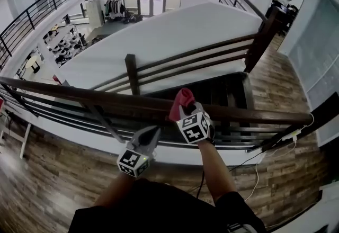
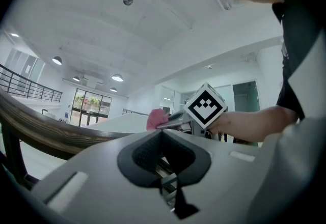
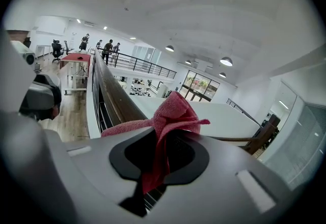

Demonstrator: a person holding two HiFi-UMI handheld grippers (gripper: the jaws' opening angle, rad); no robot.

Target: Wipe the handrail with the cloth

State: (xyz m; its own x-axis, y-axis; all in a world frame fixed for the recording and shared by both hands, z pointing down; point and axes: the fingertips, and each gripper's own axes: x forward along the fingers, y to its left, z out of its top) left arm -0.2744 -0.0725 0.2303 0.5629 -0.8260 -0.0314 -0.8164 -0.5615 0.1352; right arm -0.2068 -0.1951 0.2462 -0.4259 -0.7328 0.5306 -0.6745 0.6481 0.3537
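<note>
Pinching only a fold of the cloth (image 1: 181, 98), my right gripper (image 1: 185, 109) could drop it past the handrail (image 1: 106, 100) toward twelve o'clock; my left gripper (image 1: 150, 133) sits closed, empty.

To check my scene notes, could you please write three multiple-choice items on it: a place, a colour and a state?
1. Where is the cloth? A on the floor; B in the right gripper, at the handrail; C on the stair post.
2. Cloth colour? A blue; B white; C pinkish red.
3. The left gripper is: A shut, empty; B shut on the cloth; C open round the handrail.
Answers: 1B, its jaws pinch the cloth; 2C, seen in every view; 3A, its jaws meet with nothing between.
</note>
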